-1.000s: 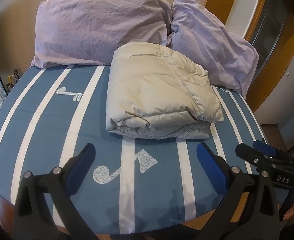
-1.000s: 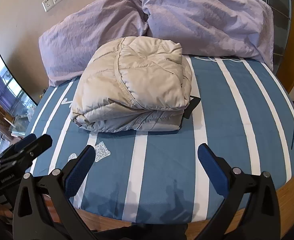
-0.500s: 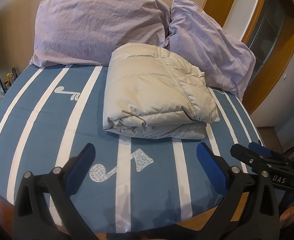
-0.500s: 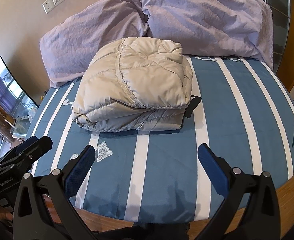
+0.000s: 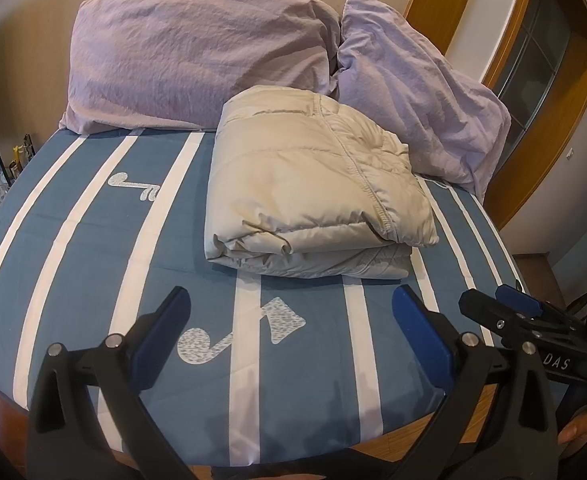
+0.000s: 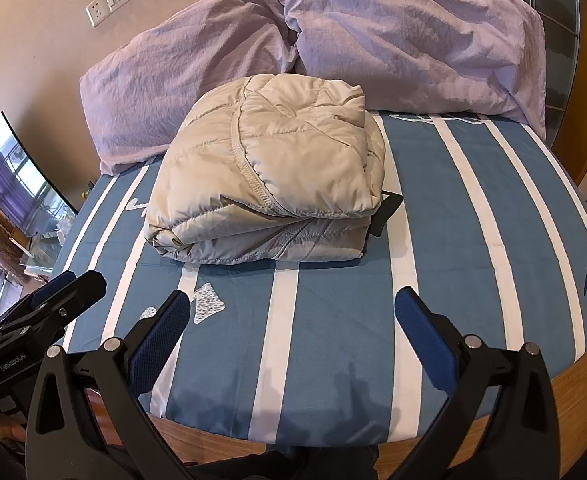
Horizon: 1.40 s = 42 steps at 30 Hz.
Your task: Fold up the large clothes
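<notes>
A puffy beige jacket (image 5: pixel 317 188) is seen folded into a thick bundle on the blue striped bed (image 5: pixel 93 240), just in front of two purple pillows (image 5: pixel 201 56). The left gripper (image 5: pixel 291 320) is held near the foot of the bed with its fingers spread apart and nothing between them. The right gripper (image 6: pixel 293 320) is held the same way, spread apart with nothing between its fingers.

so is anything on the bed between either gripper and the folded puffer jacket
Nothing visible does. Only bare striped bedsheet lies between the open left gripper and the folded beige puffer jacket, and likewise ahead of the open right gripper. The two lilac pillows sit behind the jacket, not in the way.
</notes>
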Available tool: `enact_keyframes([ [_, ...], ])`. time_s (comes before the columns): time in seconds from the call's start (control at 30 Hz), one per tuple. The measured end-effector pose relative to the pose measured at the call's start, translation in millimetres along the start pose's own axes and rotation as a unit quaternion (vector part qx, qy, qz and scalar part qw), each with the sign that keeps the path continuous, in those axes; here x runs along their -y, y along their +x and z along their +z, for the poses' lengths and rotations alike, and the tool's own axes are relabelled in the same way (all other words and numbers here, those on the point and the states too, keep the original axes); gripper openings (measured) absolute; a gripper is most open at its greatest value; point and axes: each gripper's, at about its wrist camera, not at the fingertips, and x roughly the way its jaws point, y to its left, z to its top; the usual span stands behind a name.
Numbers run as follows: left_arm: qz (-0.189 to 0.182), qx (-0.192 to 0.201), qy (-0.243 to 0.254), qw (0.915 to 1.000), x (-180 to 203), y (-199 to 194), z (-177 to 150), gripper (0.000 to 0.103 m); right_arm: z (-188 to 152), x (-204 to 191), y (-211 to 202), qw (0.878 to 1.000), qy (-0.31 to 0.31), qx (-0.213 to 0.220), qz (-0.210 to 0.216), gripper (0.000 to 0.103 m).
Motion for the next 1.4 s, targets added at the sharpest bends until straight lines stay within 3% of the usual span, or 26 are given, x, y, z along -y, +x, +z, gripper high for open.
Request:
enact_keyframes([
  [1.4,-0.001,0.0,0.002,1.0,2.9,0.5,3.9,0.101,2.0,-0.2,0.8,1.0,-0.001,0.0,0.001,0.102],
])
